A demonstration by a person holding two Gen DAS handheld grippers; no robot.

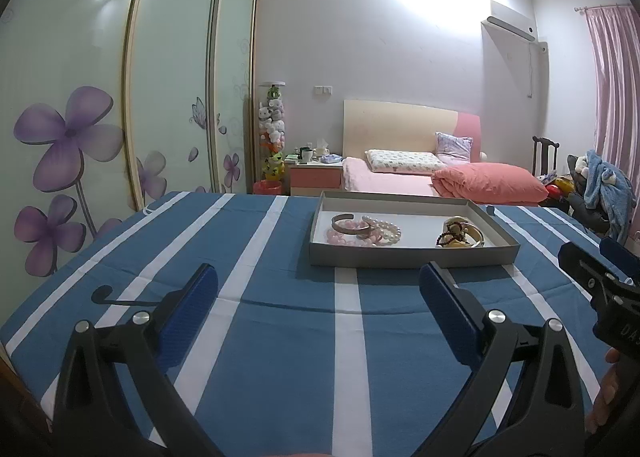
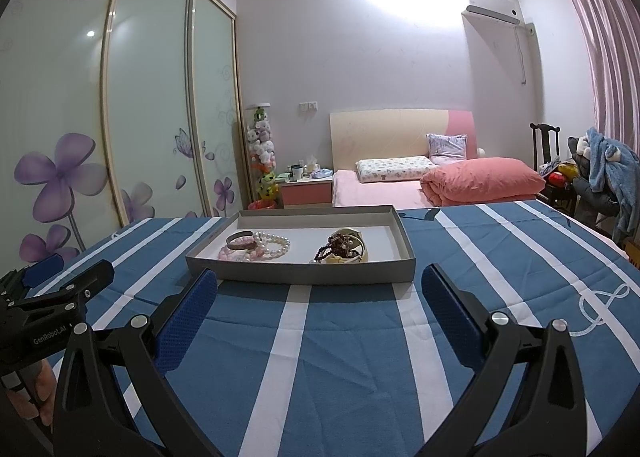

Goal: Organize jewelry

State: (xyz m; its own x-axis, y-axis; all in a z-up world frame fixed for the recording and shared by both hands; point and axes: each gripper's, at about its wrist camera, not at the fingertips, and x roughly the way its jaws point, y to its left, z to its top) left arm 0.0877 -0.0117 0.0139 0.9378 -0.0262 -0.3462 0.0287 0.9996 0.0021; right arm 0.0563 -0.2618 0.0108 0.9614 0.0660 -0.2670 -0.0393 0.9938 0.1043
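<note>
— Jewelry lay where, exactly?

— All of it sat in a shallow grey tray (image 1: 412, 259) on the blue-and-white striped cloth (image 1: 280, 337). At the tray's left end a metal cuff bangle (image 1: 351, 225) rested on a pink bead bracelet (image 1: 348, 237), touching a white pearl bracelet (image 1: 386, 230). Toward the right end, apart from those, was a tangle of dark beads (image 1: 450, 236) against a gold-toned bangle (image 1: 470, 237).

— And the grippers?

— The left gripper (image 1: 319, 295) hovered over the cloth near the tray's front wall, blue pads spread wide, nothing between them. The right gripper (image 2: 319, 297) was likewise wide and empty, its fingertips (image 2: 434, 281) close to that front wall.

— Were they touching?

— No. The two grippers were side by side, apart, each showing at the edge of the other's view.

— Behind the table?

— A bed with a pink quilt (image 2: 484, 181).
</note>
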